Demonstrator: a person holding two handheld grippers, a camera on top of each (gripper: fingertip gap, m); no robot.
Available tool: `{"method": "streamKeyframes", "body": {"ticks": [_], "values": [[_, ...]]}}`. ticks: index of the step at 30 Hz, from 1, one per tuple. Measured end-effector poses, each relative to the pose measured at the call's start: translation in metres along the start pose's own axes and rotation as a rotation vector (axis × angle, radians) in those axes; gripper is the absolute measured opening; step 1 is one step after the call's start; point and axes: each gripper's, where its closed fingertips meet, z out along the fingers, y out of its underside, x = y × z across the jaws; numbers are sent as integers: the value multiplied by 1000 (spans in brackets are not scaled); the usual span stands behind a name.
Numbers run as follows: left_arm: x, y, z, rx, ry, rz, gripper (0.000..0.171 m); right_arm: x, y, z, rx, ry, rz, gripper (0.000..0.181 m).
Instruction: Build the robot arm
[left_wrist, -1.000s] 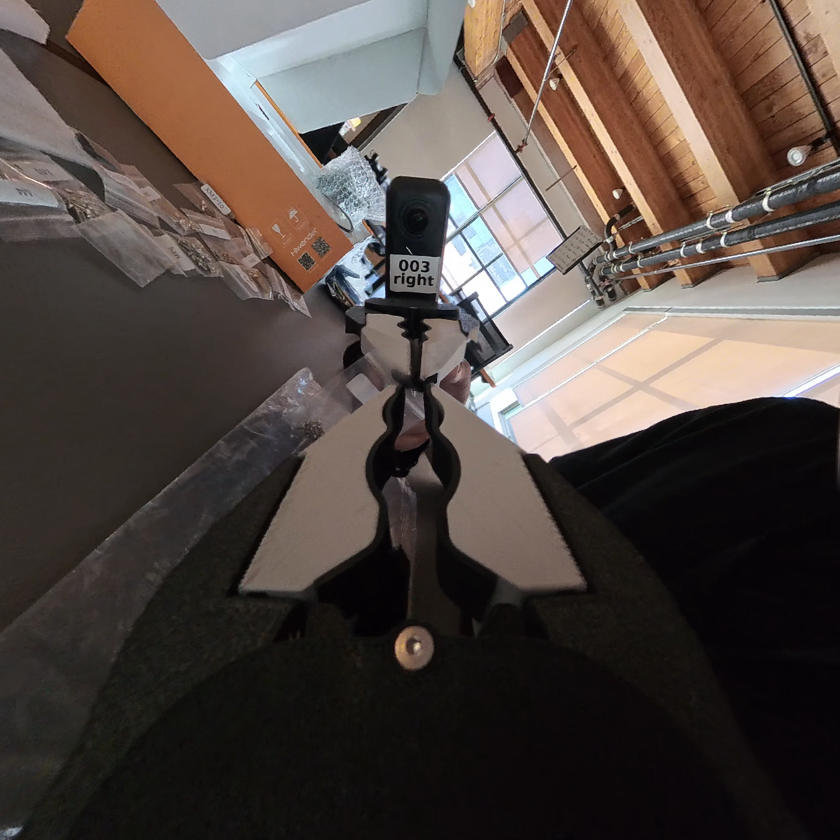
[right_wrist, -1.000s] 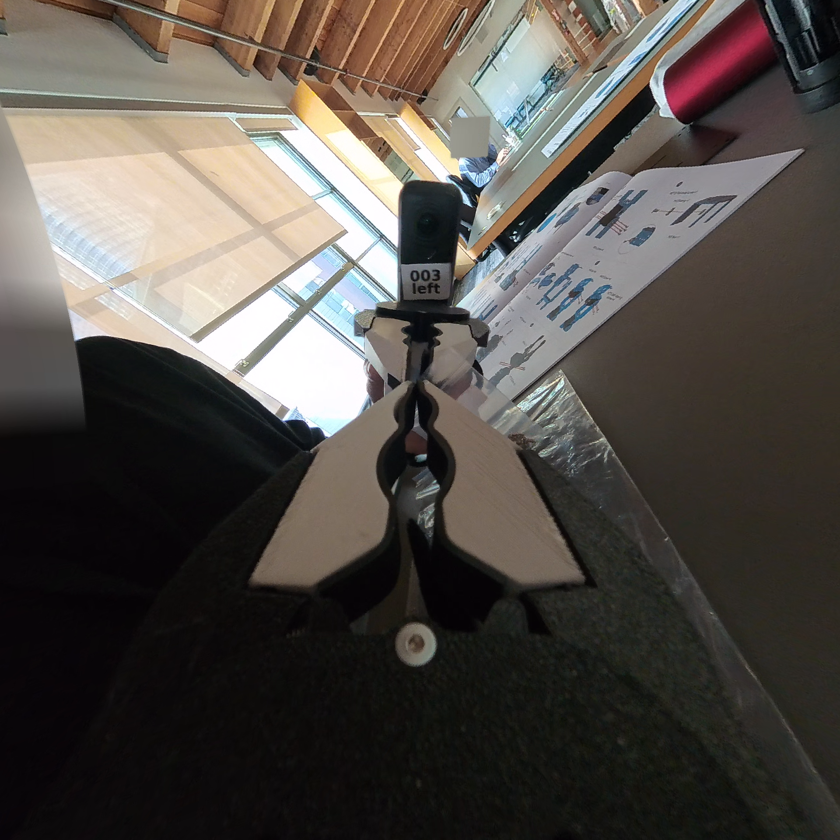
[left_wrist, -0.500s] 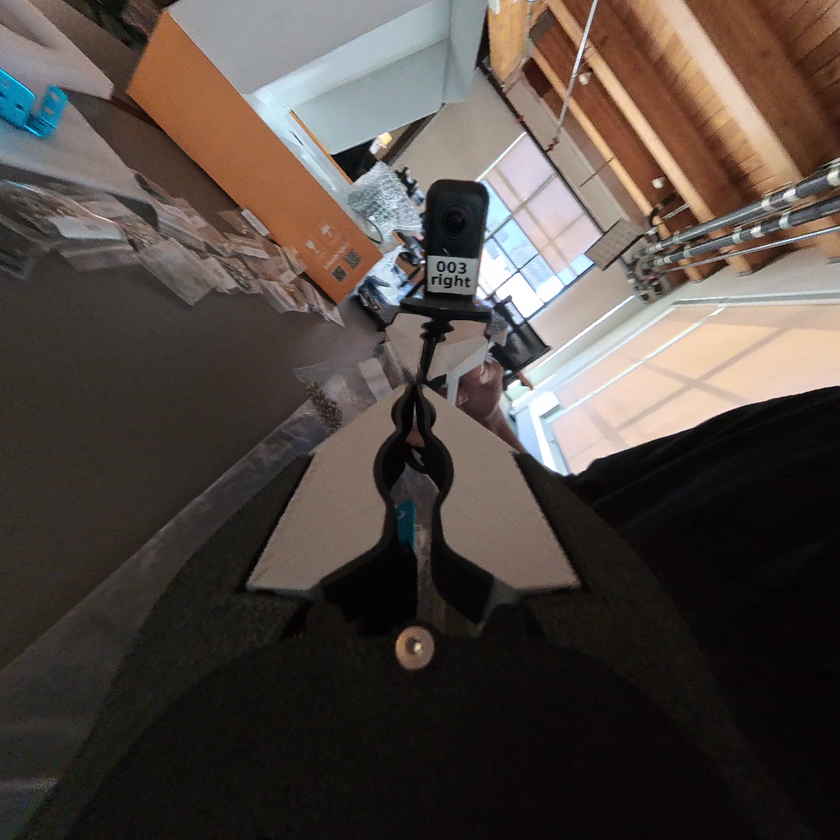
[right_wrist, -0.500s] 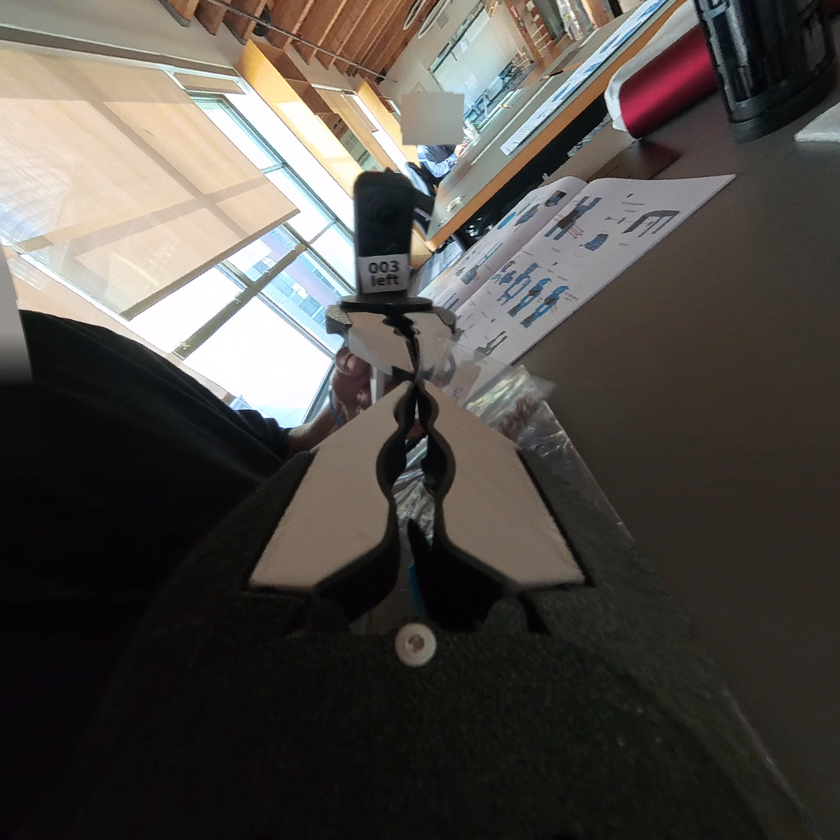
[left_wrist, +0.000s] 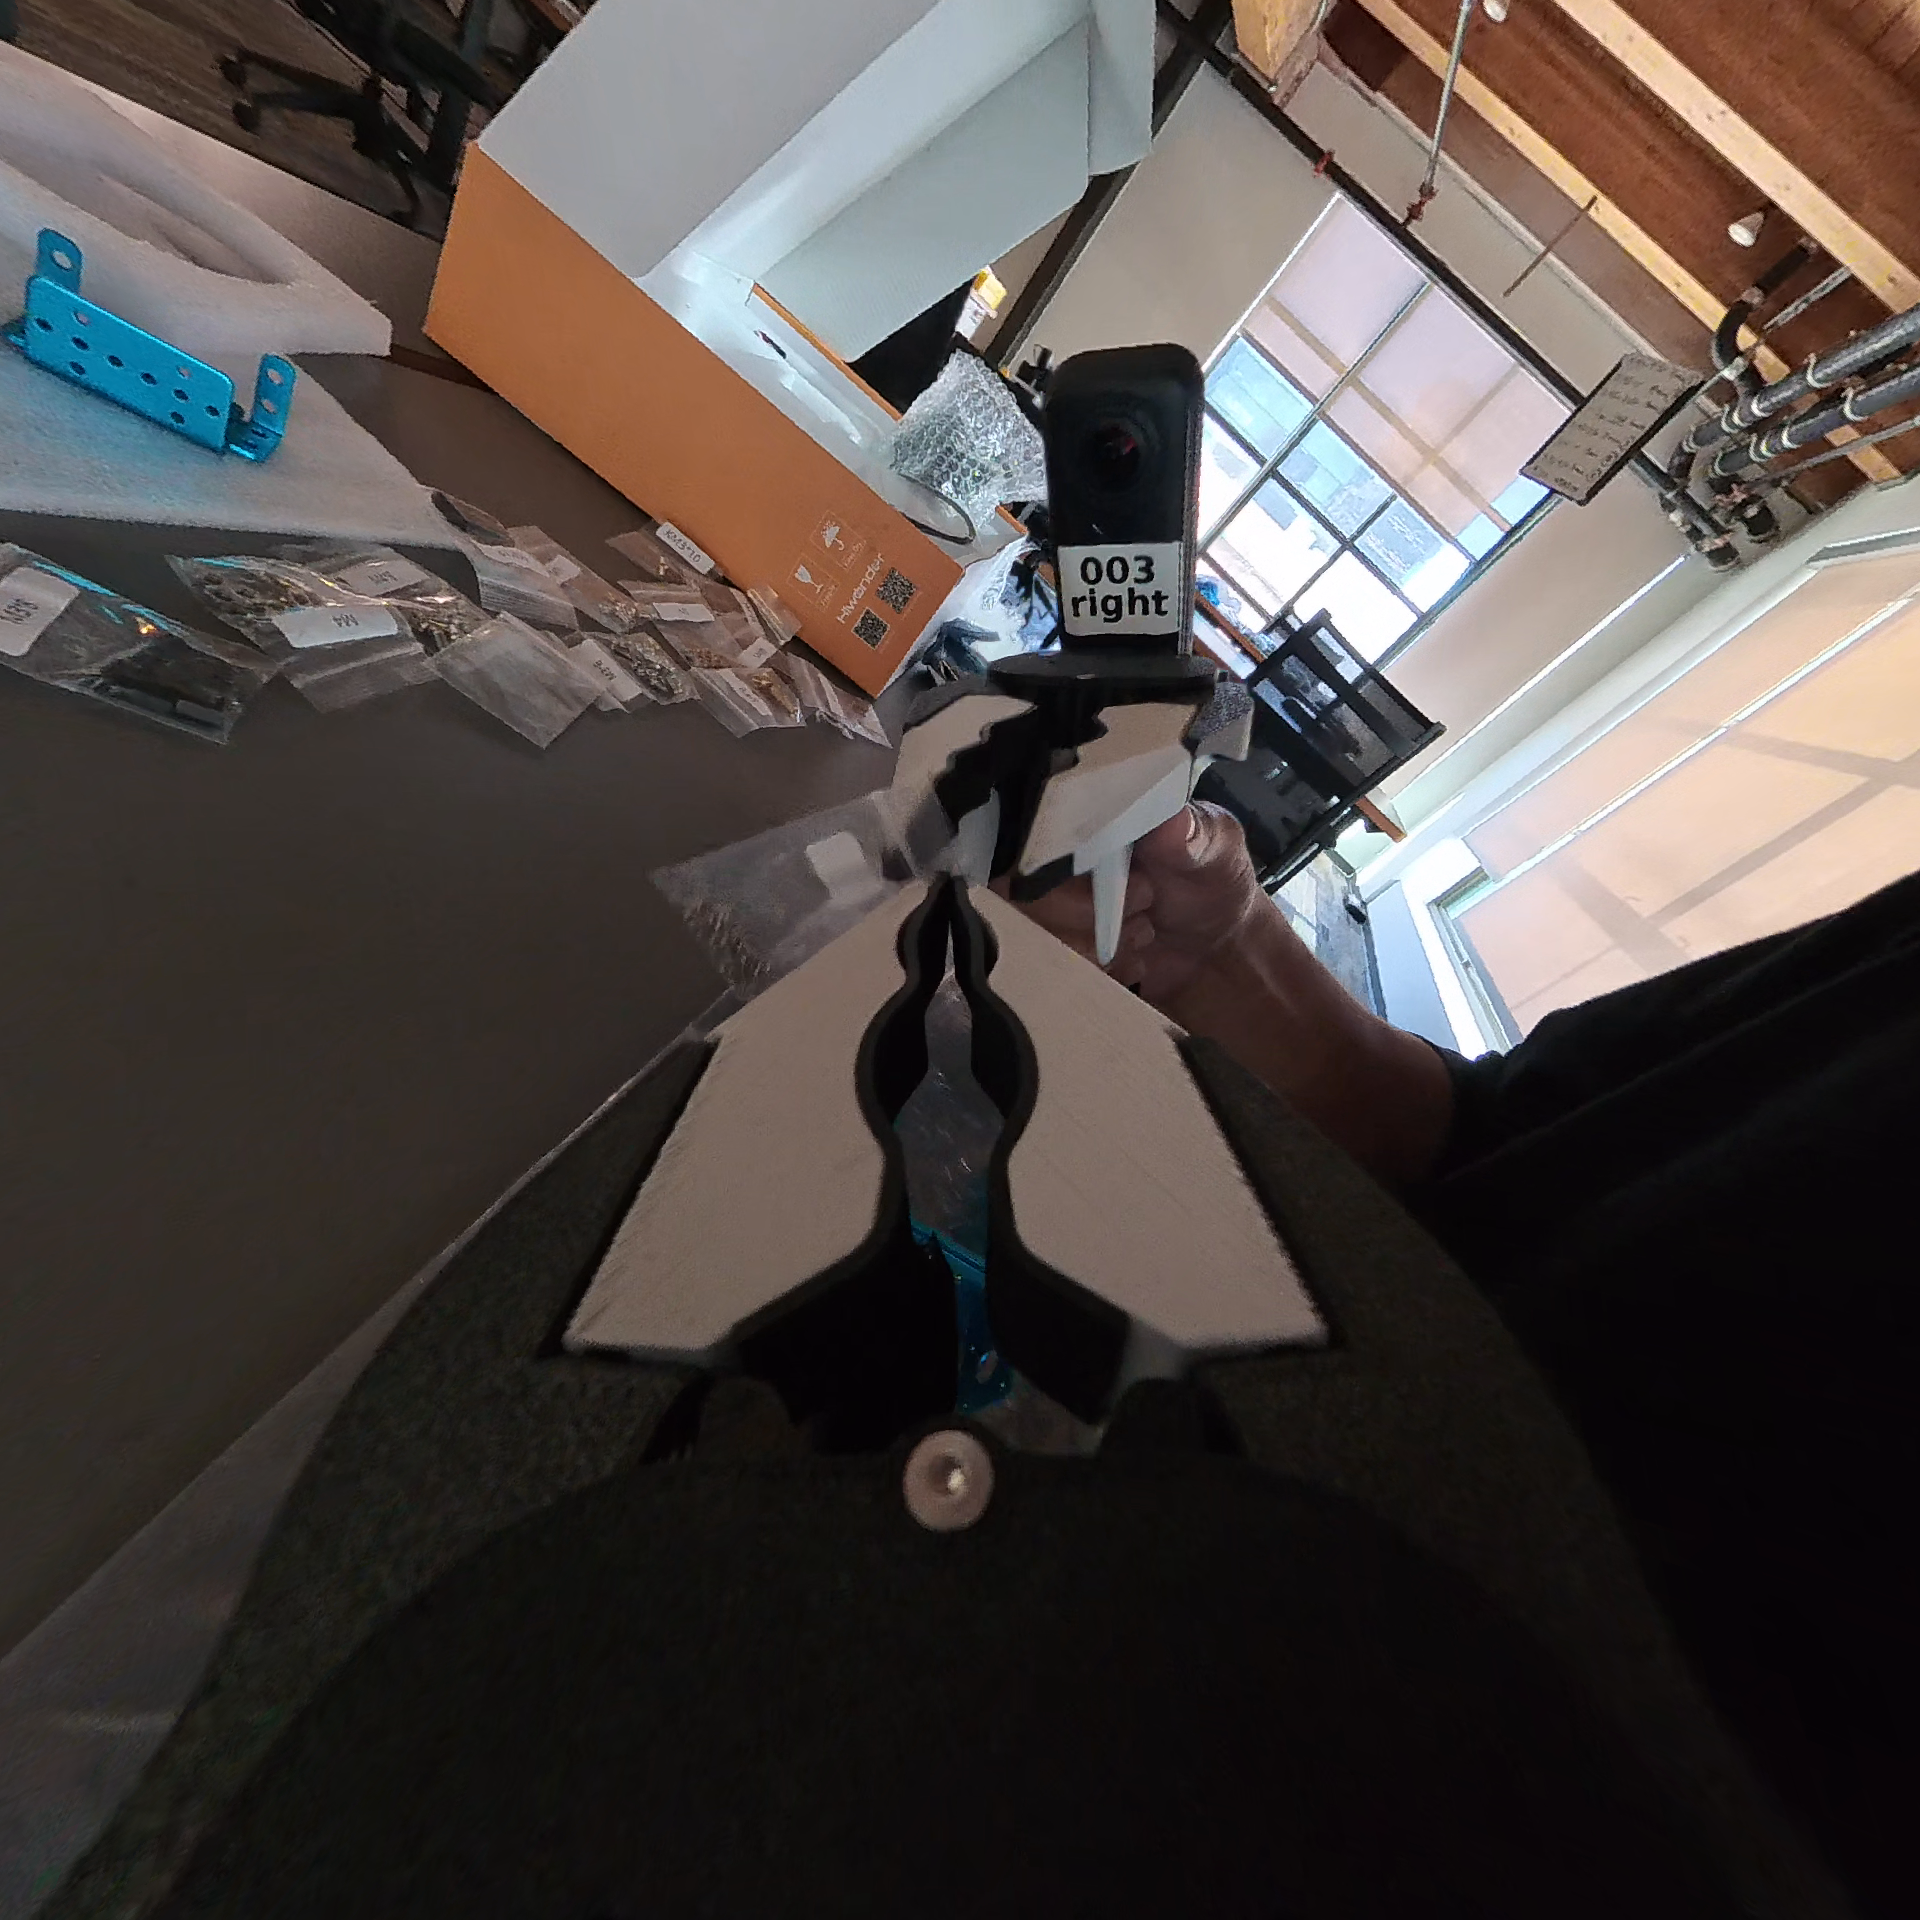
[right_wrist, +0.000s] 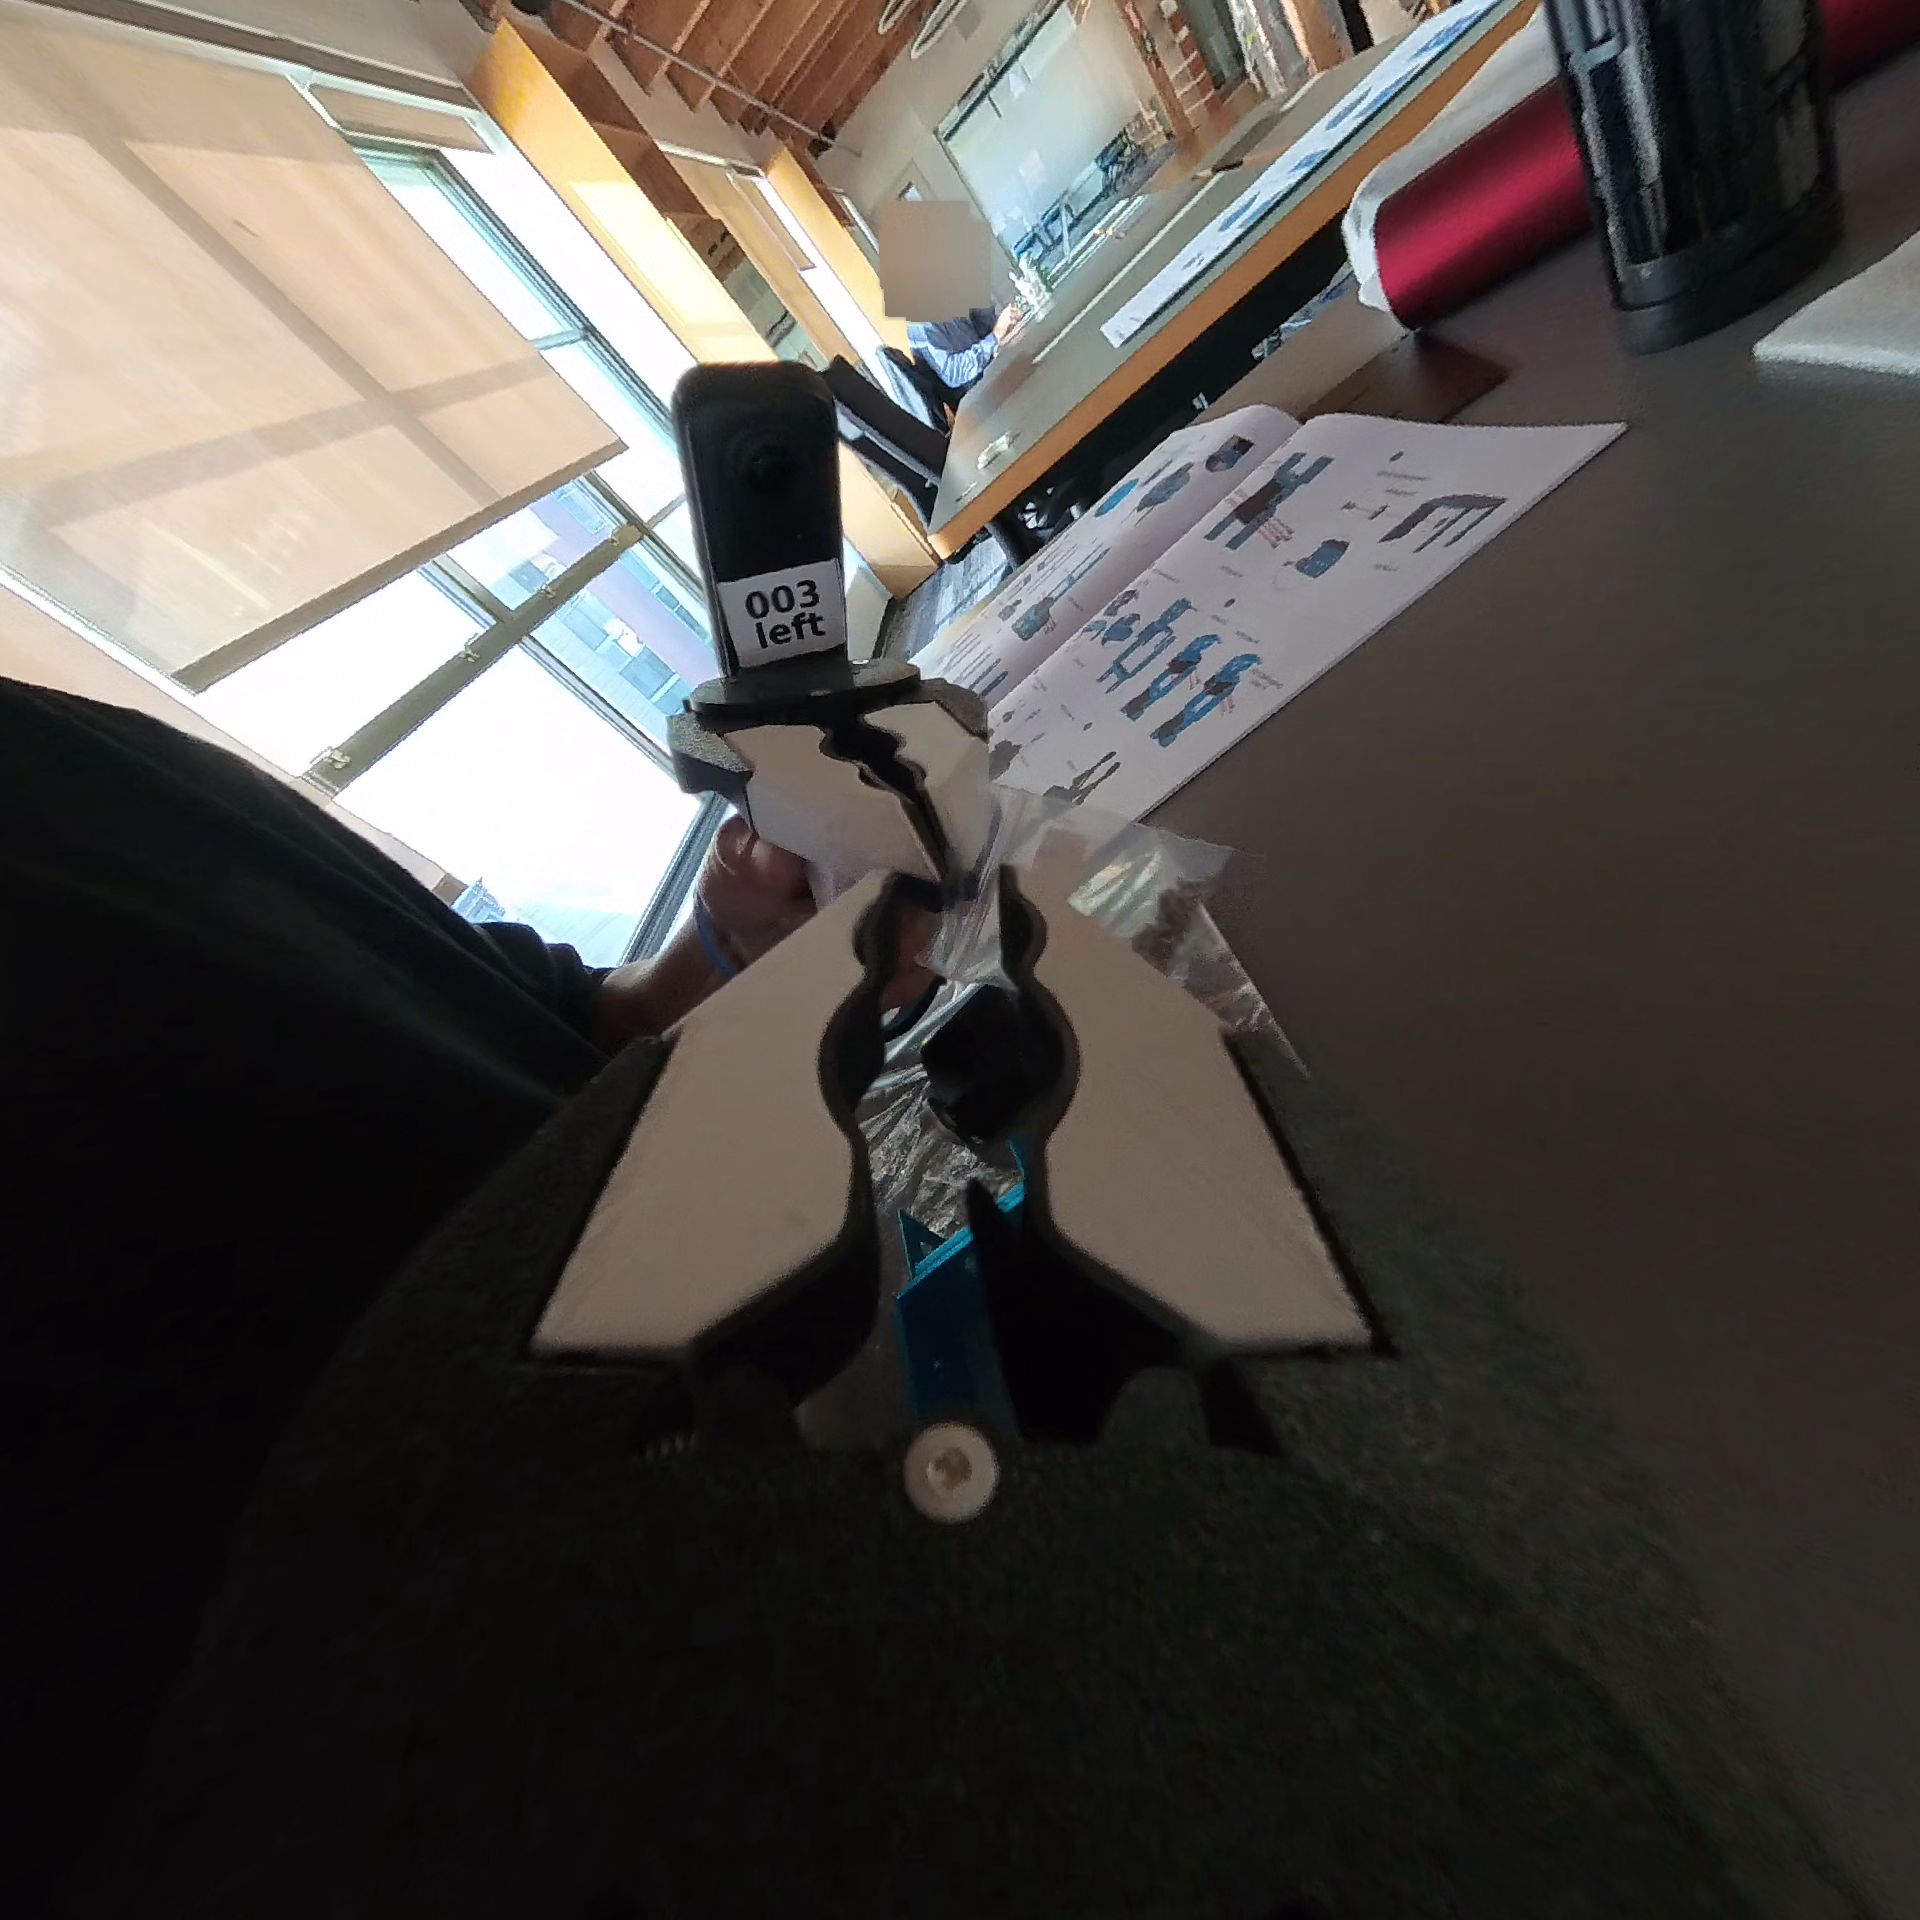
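My two grippers face each other above the dark table (left_wrist: 312, 987). Both are shut on the same clear plastic bag (right_wrist: 1132, 873). My left gripper (left_wrist: 951, 896) pinches the bag at its tips, and crinkled plastic (left_wrist: 951, 1127) and a blue metal part (left_wrist: 971, 1340) show between its fingers. The right gripper (left_wrist: 1023, 805) is just beyond, held by a hand (left_wrist: 1184, 914). In the right wrist view my right gripper (right_wrist: 940, 891) clamps the bag. A black piece (right_wrist: 977, 1081) and the blue part (right_wrist: 951, 1320) sit between its fingers. The left gripper (right_wrist: 868, 774) is close ahead.
An orange cardboard box (left_wrist: 665, 343), several small labelled bags of hardware (left_wrist: 416, 634) and a blue bracket (left_wrist: 145, 364) on white foam lie on the left. An open illustrated booklet (right_wrist: 1299, 561), a black cylinder (right_wrist: 1704, 156) and a red roll (right_wrist: 1475, 239) lie right. A person sits far off (right_wrist: 956, 332). My two grippers' fingertips are within a few centimetres of each other.
Both grippers have stayed shut on the bag and turned, so more of the table shows. The blue part now shows between the fingers in both views.
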Motion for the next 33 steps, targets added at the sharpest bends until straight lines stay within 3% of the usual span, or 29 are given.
{"method": "streamKeyframes", "body": {"ticks": [21,25,33], "values": [[19,-3,-7,29,89,39,0,-19,-3,-2,46,-229,168,5],[16,-2,-7,21,58,65,0,-11,-2,-2,42,-171,144,0],[-13,3,-7,-14,-171,185,0,15,3,0,10,25,111,0]]}}
